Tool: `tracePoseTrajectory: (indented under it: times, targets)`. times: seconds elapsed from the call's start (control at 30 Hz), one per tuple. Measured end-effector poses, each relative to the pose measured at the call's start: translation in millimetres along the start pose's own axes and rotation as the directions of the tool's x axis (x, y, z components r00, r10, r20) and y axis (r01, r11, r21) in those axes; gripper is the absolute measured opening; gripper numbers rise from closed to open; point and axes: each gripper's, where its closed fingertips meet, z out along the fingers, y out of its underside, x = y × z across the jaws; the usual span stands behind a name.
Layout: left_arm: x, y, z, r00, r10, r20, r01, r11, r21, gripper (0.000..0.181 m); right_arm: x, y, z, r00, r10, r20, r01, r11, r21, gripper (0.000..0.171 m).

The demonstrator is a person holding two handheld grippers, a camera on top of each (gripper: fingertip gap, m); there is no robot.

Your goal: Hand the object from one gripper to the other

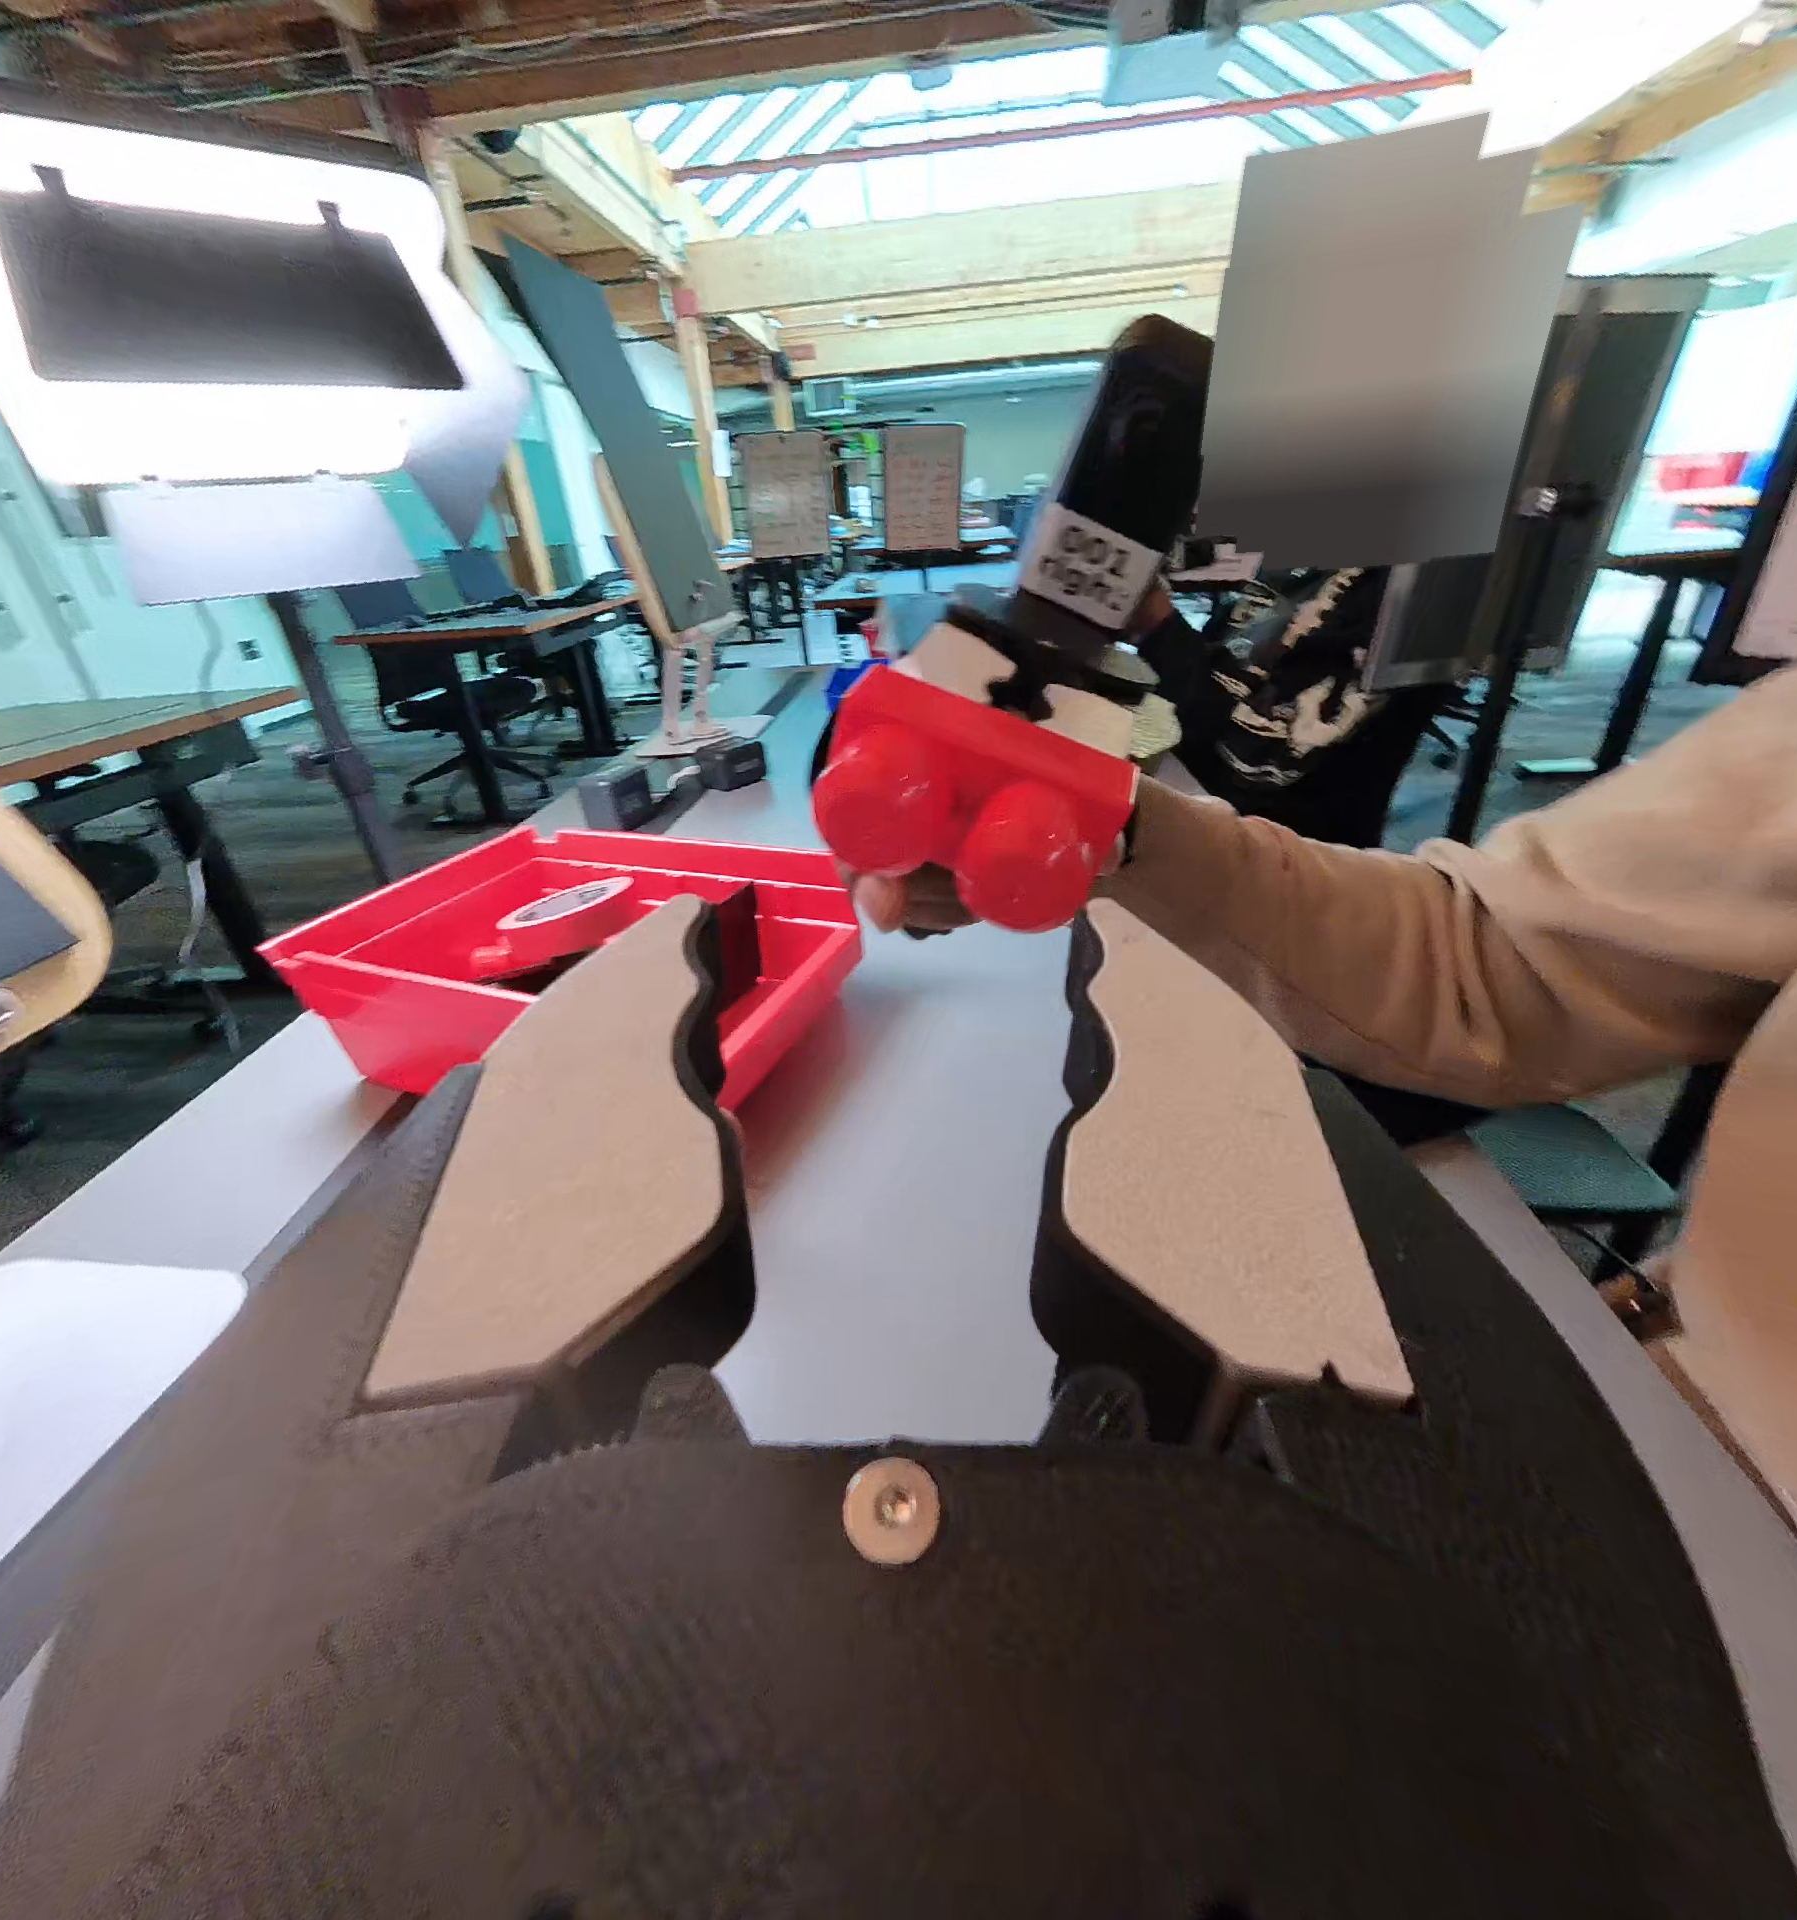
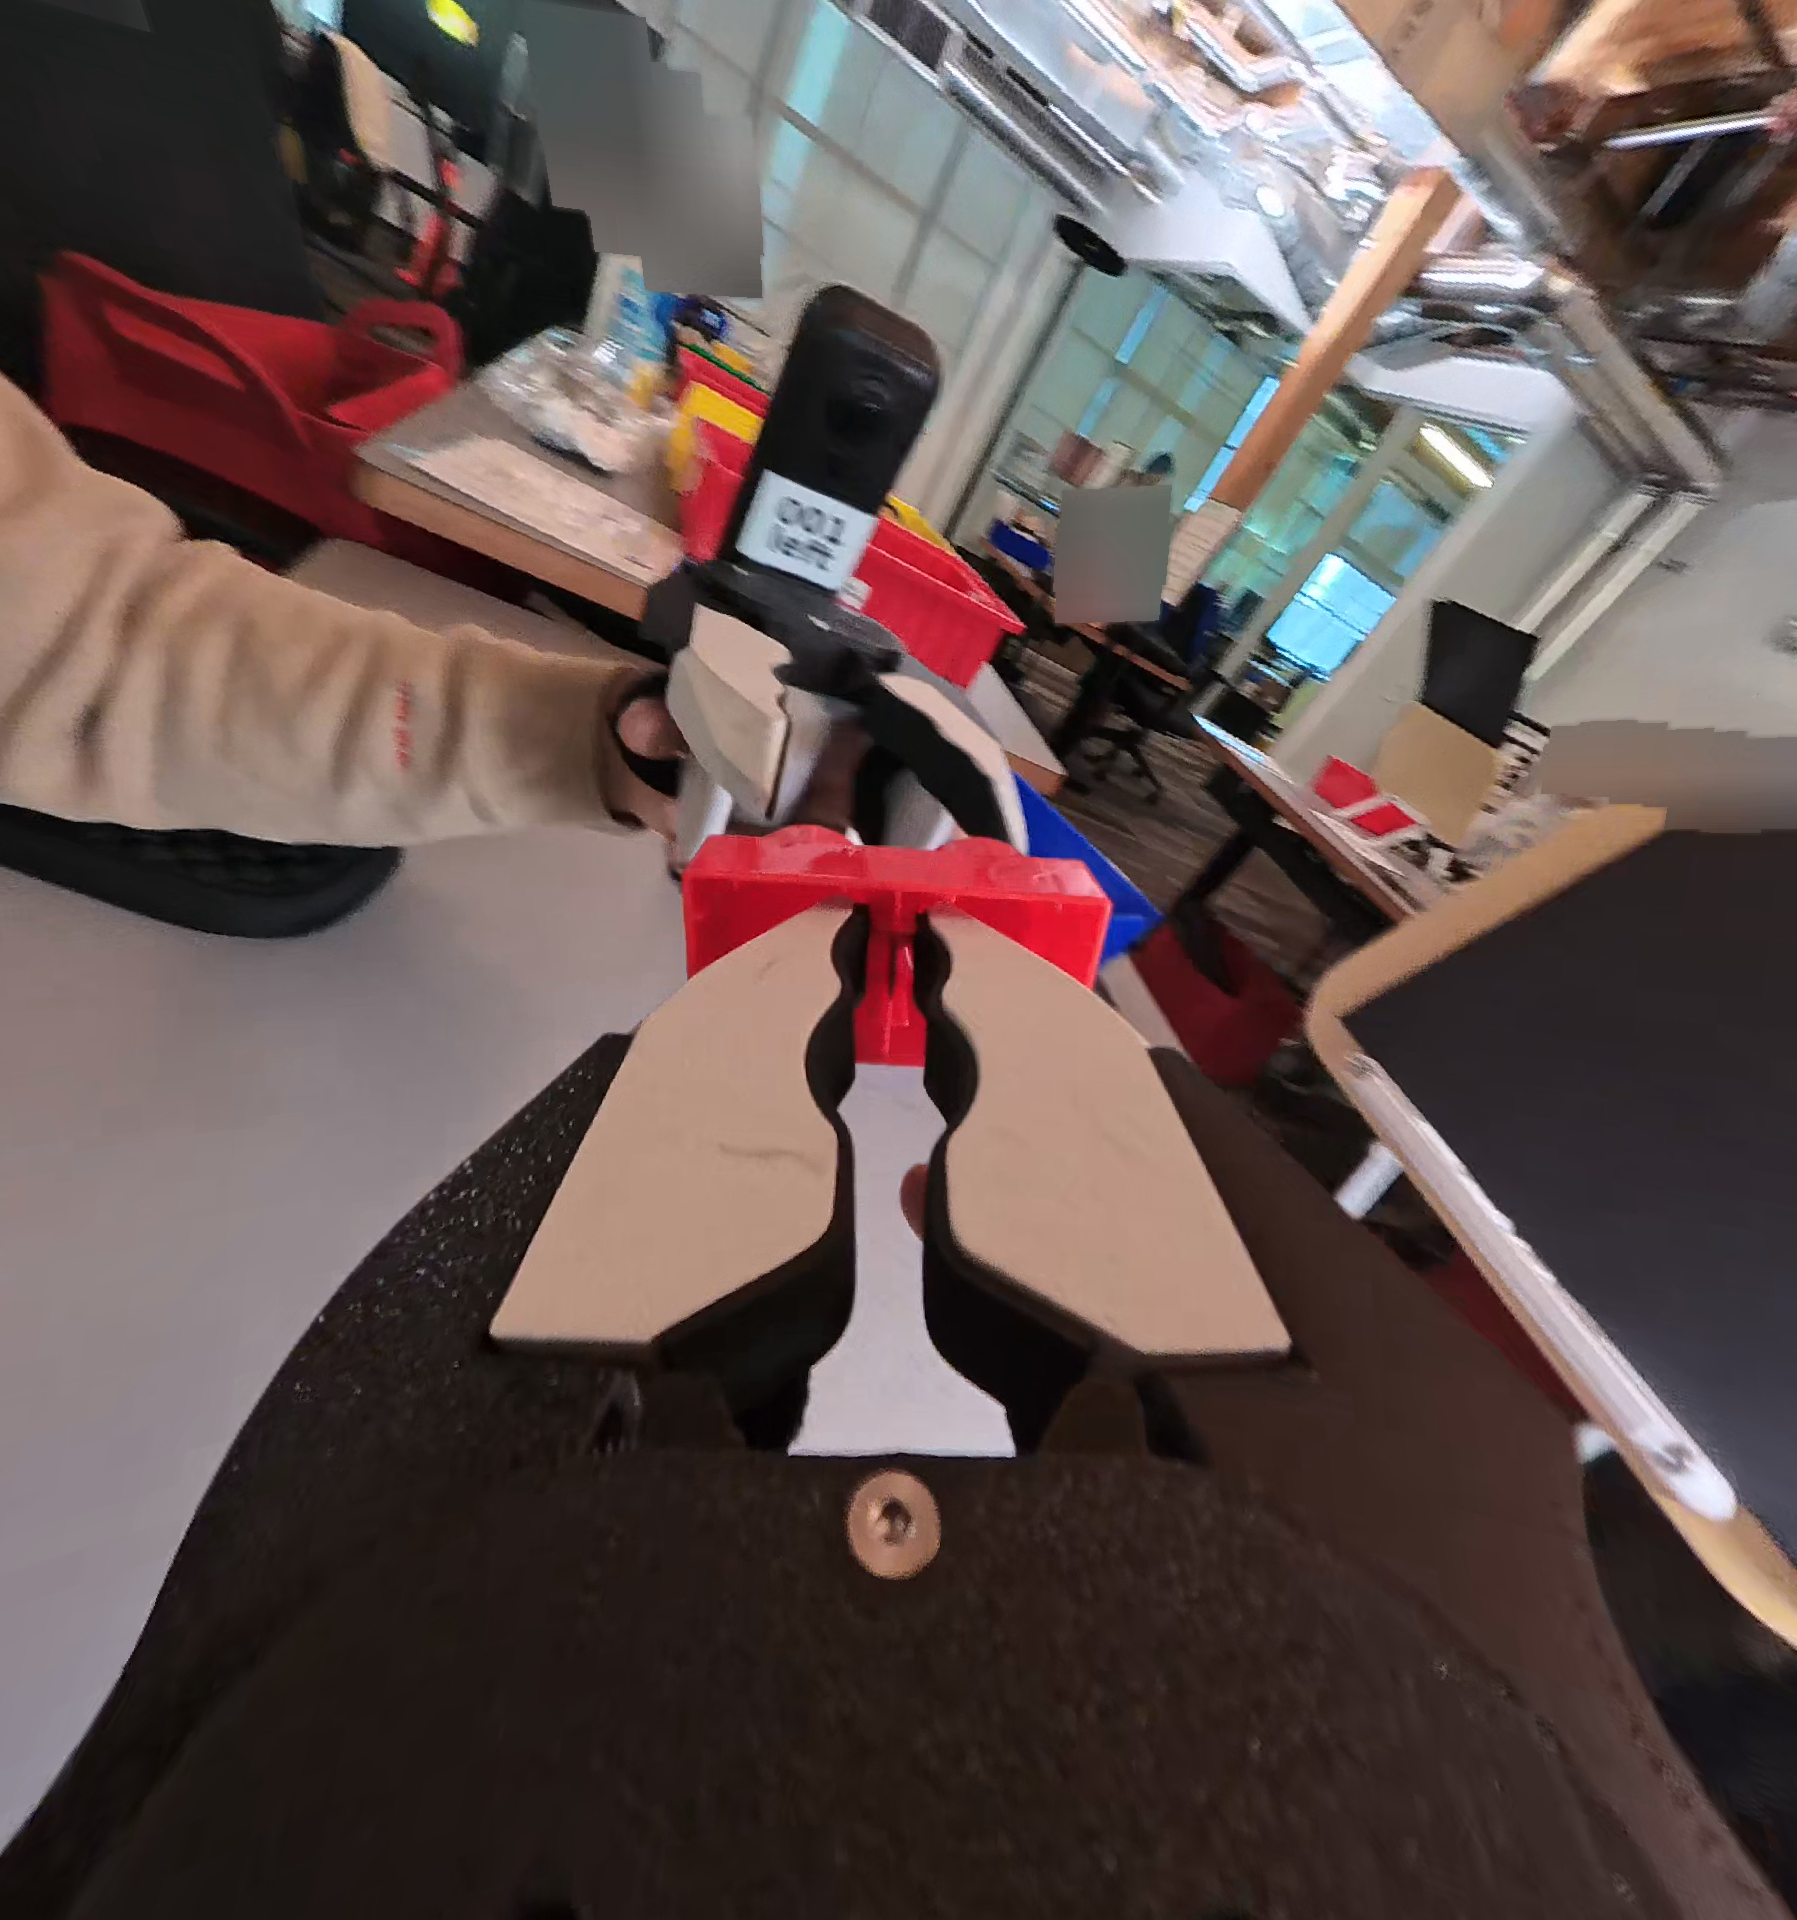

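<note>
Centre frame of the right wrist view, the right gripper (image 2: 889, 951) is clenched on a thin red rib at the back of the red block (image 2: 894, 904); both tan fingers (image 2: 728, 1132) press against that rib, and the block's wide body sits just beyond the fingertips. Beyond it, upper centre, the left gripper (image 2: 863, 769) faces this camera with its jaws spread apart, just behind the block but not gripping it. A beige sleeve (image 2: 250, 686) enters from the left edge toward that gripper's handle, and a black camera (image 2: 842, 416) bearing a white label stands on top of it.

From the left wrist view, the left gripper (image 1: 889, 935) is released: its two fingers (image 1: 582, 1143) stand wide apart in the lower half, with bare grey table (image 1: 904, 1091) visible between them. The red block (image 1: 967, 800) hangs above and just past the fingertips, upper centre, showing two rounded red knobs toward this camera. It is held by the right gripper (image 1: 1019, 696), whose fingers close on it from behind. A beige sleeve (image 1: 1393, 956) reaches in from the right edge. Left of centre on the table, a red tray (image 1: 374, 997) holds a roll of tape (image 1: 567, 899).
</note>
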Motion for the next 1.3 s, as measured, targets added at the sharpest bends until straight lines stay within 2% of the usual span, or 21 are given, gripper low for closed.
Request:
tracePoseTrajectory:
  times: [0.13,0.33,0.53,0.63,0.7,0.8,0.87,0.93,1.0,1.03,1.1,1.17,1.2,1.23,1.3]
  targets:
    - [22,6,9,0.993,0.103,-0.061,-0.107,0.992,-0.071,0.079,-19,-10,14,0.993,0.067,0.099,-0.075,0.994,0.079,0.008]
    - [29,2,11,0.98,0.193,-0.05,-0.197,0.976,-0.09,0.064,-25,-13,17,0.981,0.13,0.146,-0.147,0.982,0.115,0.008]
    - [28,2,13,0.979,0.202,-0.029,-0.204,0.971,-0.122,0.063,-24,-6,20,0.972,0.173,0.161,-0.193,0.974,0.117,0.008]
    - [18,2,10,0.967,0.251,0.036,-0.243,0.957,-0.157,0.063,-18,2,20,0.972,0.196,0.127,-0.207,0.975,0.078,0.009]
    - [6,4,3,0.952,0.293,0.09,-0.269,0.939,-0.215,0.063,-8,7,12,0.973,0.211,0.096,-0.216,0.976,0.04,0.018]
    - [-16,13,-7,0.893,0.411,0.185,-0.326,0.872,-0.365,0.063,9,4,0,0.96,0.278,0.038,-0.279,0.959,0.05,0.02]
    - [-26,18,-9,0.836,0.5,0.224,-0.365,0.813,-0.453,0.063,20,17,7,0.937,0.347,-0.052,-0.349,0.937,-0.033,0.022]
    - [-34,26,-7,0.755,0.611,0.238,-0.416,0.726,-0.547,0.063,23,37,20,0.866,0.483,-0.132,-0.498,0.857,-0.13,0.044]
    - [-37,34,-4,0.67,0.711,0.214,-0.464,0.627,-0.626,0.063,22,41,32,0.776,0.615,-0.143,-0.629,0.772,-0.096,0.05]
    - [-36,38,0,0.636,0.748,0.189,-0.489,0.58,-0.652,0.063,22,47,37,0.75,0.641,-0.165,-0.658,0.747,-0.092,0.051]
    - [-33,45,8,0.567,0.811,0.146,-0.529,0.494,-0.69,0.063,20,59,44,0.754,0.621,-0.216,-0.652,0.749,-0.121,0.053]
    - [-28,48,15,0.53,0.84,0.119,-0.561,0.452,-0.694,0.063,20,65,47,0.767,0.593,-0.245,-0.633,0.762,-0.135,0.044]
    - [-25,46,16,0.544,0.83,0.123,-0.573,0.475,-0.668,0.062,19,64,47,0.784,0.576,-0.231,-0.612,0.779,-0.138,0.043]
    - [-19,41,18,0.604,0.784,0.142,-0.574,0.552,-0.604,0.06,17,62,46,0.8,0.566,-0.198,-0.595,0.792,-0.14,0.044]
    - [-7,25,16,0.798,0.576,0.178,-0.468,0.778,-0.418,0.067,14,48,39,0.845,0.526,-0.095,-0.533,0.84,-0.099,0.043]
